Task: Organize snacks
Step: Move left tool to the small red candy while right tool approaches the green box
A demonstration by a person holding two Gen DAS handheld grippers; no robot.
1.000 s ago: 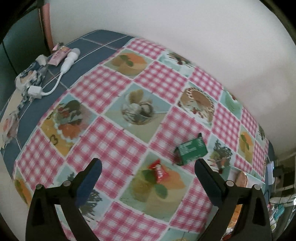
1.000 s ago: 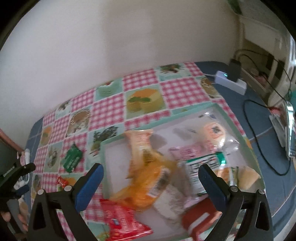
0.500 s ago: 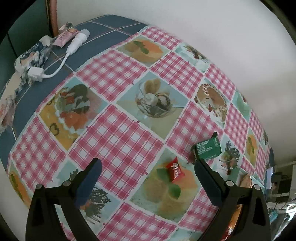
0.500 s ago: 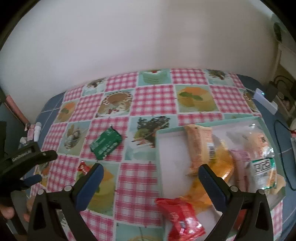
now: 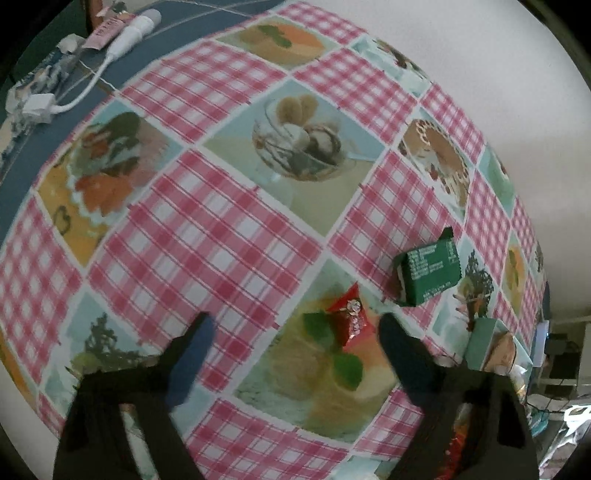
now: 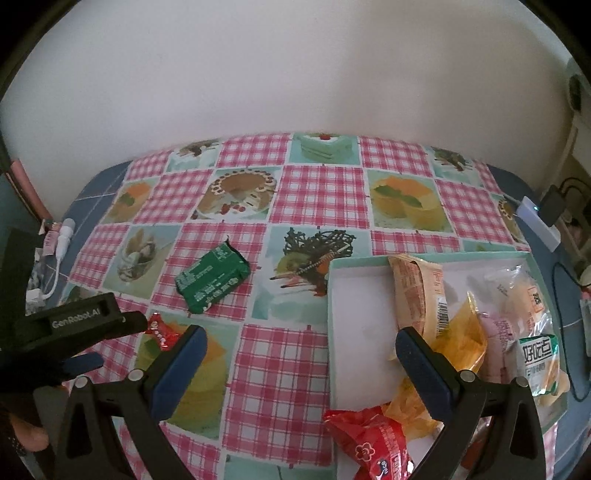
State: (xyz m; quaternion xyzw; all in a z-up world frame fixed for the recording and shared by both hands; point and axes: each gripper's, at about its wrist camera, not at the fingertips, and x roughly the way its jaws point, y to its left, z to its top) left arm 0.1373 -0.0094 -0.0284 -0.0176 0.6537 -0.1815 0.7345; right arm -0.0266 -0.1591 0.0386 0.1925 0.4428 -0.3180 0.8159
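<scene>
A small red candy lies on the checked tablecloth, between the tips of my open left gripper and closer to its right finger. It also shows in the right wrist view, next to the left gripper's finger. A green snack pack lies beyond the candy; it also shows in the right wrist view. A mint tray at the right holds several snack bags, with a red bag at its front. My right gripper is open and empty above the cloth, left of the tray.
A white cable and plug and small packets lie on the blue table at the far left. A white power strip with cords sits at the far right. A white wall runs behind the table.
My left gripper has moved down and forward, so the red candy now lies between its fingertips. The right gripper's view has shifted left, bringing the green pack and candy more into view.
</scene>
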